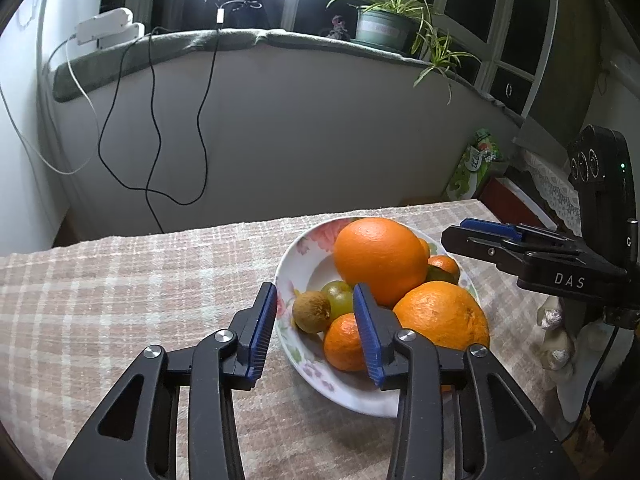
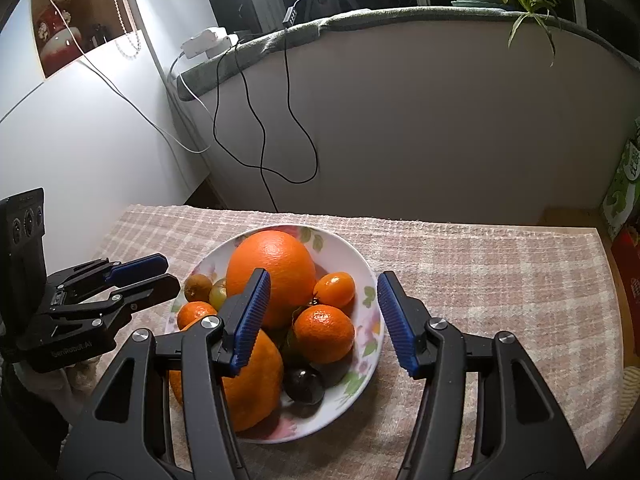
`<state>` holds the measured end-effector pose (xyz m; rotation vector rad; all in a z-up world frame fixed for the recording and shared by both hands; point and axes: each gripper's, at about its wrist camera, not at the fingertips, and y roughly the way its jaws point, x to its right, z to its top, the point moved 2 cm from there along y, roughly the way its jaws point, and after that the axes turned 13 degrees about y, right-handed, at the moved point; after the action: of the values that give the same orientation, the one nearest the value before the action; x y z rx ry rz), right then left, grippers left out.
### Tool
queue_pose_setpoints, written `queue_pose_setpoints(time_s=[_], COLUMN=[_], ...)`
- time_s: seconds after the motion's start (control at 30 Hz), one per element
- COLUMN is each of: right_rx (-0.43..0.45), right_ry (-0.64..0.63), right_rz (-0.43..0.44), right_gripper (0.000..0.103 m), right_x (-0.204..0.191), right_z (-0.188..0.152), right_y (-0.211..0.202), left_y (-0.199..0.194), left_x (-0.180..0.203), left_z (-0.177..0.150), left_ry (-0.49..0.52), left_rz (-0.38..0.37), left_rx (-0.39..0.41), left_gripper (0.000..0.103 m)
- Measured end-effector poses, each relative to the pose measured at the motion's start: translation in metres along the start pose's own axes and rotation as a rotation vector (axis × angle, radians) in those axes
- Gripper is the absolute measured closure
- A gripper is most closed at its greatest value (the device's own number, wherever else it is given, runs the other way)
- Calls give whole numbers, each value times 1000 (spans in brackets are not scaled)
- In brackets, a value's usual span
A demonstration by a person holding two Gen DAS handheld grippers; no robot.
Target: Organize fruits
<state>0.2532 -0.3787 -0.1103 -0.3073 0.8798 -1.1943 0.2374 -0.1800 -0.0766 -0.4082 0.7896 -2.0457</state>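
Observation:
A floral white bowl (image 1: 294, 268) (image 2: 360, 264) holds two large oranges (image 1: 380, 260) (image 2: 276, 268), small tangerines (image 1: 344, 342) (image 2: 324, 338), a brown kiwi (image 1: 312, 311) (image 2: 197, 286), a green fruit (image 1: 340, 298) and dark round fruit (image 2: 304, 385). My left gripper (image 1: 316, 332) is open and empty, over the bowl's left rim near the kiwi. My right gripper (image 2: 324, 320) is open and empty, just above the tangerines. Each gripper shows in the other's view: the right one at the right (image 1: 480, 232), the left one at the left (image 2: 148, 272).
The bowl sits on a plaid cloth (image 1: 120, 300) (image 2: 500, 280) over a table. A grey low wall with hanging cables (image 1: 152, 120) stands behind it. A potted plant (image 1: 384, 24) is on the sill. A green packet (image 1: 476, 164) stands at the table's far right.

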Motion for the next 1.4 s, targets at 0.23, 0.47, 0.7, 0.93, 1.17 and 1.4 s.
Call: queue_pose_setpoints(time_s=[0.23,0.47,0.7,0.93,1.17,1.4], right_rx=[28,67,116,141,167,185], right_ry=[-17,-24,-23,-4,-16,-5], right_rz=[-17,-34,-48,-51,-82,-114], right_gripper=[28,19,7,7,6,6], right_x=[-4,-8,-11,-14,-20,-22], right_z=[-3,-10,-20,-30,-49,-69], right_y=[-13,-31,-54,-73,-94,-110], left_y=[-13,-28,-45,-66,-89,-102], left_x=[7,15,25,33,45,54], left_z=[0,-1,-9,-15,-24,-35], left_ry=[23,43,41,38,46,40], left_rz=[20,53,75,91,123,135], left_rx=[18,34,51,75,92,90], left_gripper=[55,35,30,29,23,22])
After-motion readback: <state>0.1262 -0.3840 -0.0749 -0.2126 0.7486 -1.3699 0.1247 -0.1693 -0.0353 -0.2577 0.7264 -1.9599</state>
